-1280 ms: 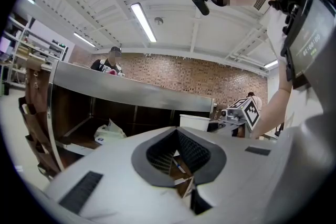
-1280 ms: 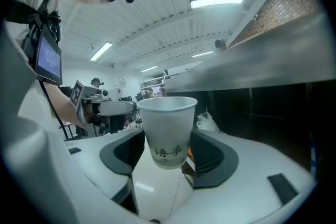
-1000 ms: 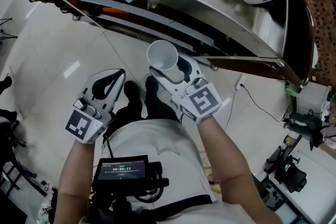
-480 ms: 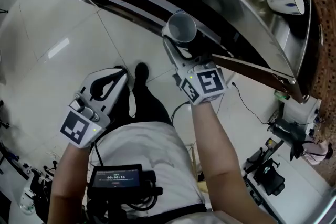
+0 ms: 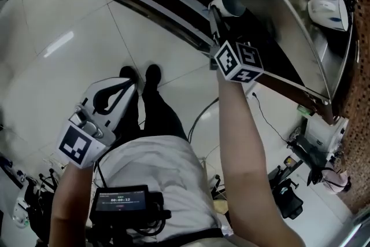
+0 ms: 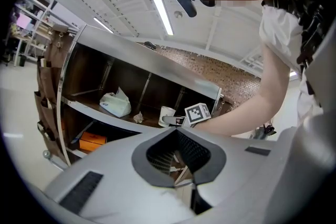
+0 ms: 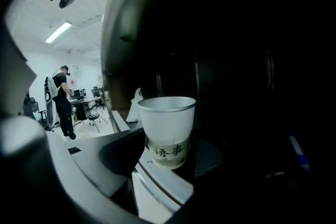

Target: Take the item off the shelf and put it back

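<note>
**A:** Where do we have the cup?

**B:** Our right claw (image 5: 221, 12) is closed on the white paper cup (image 7: 167, 131), the one with dark printed characters on a band near its base. The jaws stand fairly wide, one on each side of its lower wall. The cup is upright, mouth up.

**A:** And where is that against the shelf?

**B:** We hold it at the front edge of the middle board (image 6: 97, 114) of the steel-edged brown shelf unit (image 6: 157, 63), with the dark inside of the shelf behind it. We cannot tell whether its base touches the board.

**A:** What else do we see in there?

**B:** A crumpled white bag (image 6: 115, 104) lies further along the same board, well apart from the cup. An orange box (image 6: 91, 140) sits on the board below. Two white mugs (image 5: 329, 11) stand on the top board.

**A:** Our other hand?

**B:** Our left claw (image 5: 127, 81) hangs low beside our left leg, over the pale tiled floor (image 5: 58, 26). Its jaws are together at the tips, with nothing between them.
</note>
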Demonstrator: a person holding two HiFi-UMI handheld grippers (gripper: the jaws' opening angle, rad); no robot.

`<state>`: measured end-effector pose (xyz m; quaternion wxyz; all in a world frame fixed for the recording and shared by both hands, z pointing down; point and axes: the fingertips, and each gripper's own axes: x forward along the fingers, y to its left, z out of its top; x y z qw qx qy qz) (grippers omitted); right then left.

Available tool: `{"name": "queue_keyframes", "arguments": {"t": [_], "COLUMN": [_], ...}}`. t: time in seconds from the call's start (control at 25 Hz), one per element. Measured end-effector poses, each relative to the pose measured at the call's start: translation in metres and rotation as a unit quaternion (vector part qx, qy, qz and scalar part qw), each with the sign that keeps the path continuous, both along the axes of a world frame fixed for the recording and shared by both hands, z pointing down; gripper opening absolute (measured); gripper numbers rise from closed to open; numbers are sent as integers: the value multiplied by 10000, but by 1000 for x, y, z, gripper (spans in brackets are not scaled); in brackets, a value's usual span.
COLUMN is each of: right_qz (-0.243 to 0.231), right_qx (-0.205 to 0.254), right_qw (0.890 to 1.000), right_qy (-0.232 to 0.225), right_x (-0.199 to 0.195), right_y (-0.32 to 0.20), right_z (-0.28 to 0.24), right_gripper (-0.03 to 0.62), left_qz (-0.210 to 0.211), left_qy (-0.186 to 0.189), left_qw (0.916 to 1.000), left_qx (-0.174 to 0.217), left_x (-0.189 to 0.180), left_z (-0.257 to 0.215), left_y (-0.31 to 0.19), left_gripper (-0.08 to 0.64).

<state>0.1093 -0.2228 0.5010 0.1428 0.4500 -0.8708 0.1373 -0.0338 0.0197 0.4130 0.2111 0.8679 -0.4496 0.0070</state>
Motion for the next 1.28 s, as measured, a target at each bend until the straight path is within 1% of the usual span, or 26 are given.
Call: {"name": "queue_keyframes", "arguments": {"t": [0.24,0.4,0.56,0.68,0.84,1.12,1.28], "right_qz": [641,858,1012,953,858,844,707], "right_qx": [-68,-1,-155,-274,-387,-533,-641], "right_qw": [9979,9962,9946,9945,9938,9931,9934], "right_qy": [99,166,165,337,586,613,633], "right_x": [26,32,34,31,30,33,33], "right_y": [-40,-59,-70,-67,-63,-50,-23], "right_z": [8,5,11,20,29,28,33], "right_gripper": [261,262,272,302,304,304,304], "left_qz": [35,35,17,-7,-59,-1,72], "left_qy": [18,21,2,12,28,4,-32], "left_qw": [9999,9999,9999,10000,9999,10000,10000], "left_qx": [-101,-128,-100,-97,-93,-25,45], "left_x": [2,4,3,1,-5,-5,-6], "left_z": [7,7,7,6,2,-4,-11], "left_y": [6,8,7,8,8,5,2], "left_gripper": [5,5,5,5,5,5,5]}}
